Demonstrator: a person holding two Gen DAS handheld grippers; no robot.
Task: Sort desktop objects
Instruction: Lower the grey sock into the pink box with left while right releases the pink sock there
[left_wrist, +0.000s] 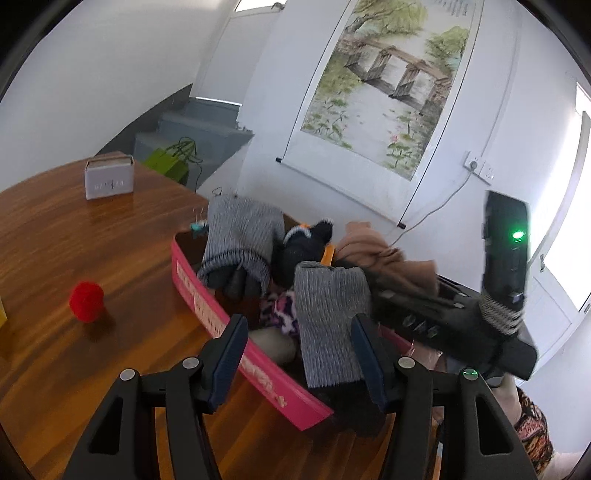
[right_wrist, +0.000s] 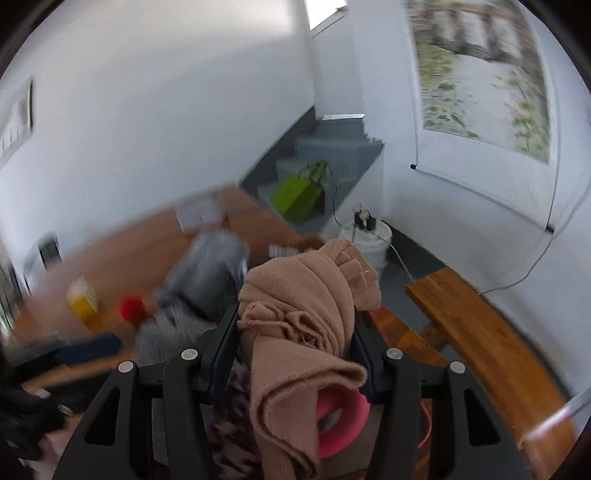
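Observation:
A pink box (left_wrist: 225, 325) on the wooden table (left_wrist: 92, 258) holds knitted items: a grey knit piece (left_wrist: 240, 240), a second grey knit piece (left_wrist: 328, 317), a black-and-orange one (left_wrist: 306, 240) and a leopard-print cloth (left_wrist: 277, 314). My left gripper (left_wrist: 299, 354) is open over the box's near edge, its right finger against the second grey piece. My right gripper (right_wrist: 291, 343) is shut on a tan knitted garment (right_wrist: 306, 302), lifted above the box; it shows at the right in the left wrist view (left_wrist: 373, 254).
A red pompom ball (left_wrist: 86, 300) lies on the table left of the box, also in the right wrist view (right_wrist: 131, 308). A small grey box (left_wrist: 109, 177) stands at the far table edge. A yellow box (right_wrist: 83, 297) stands near the ball. A wooden bench (right_wrist: 480, 325) is at right.

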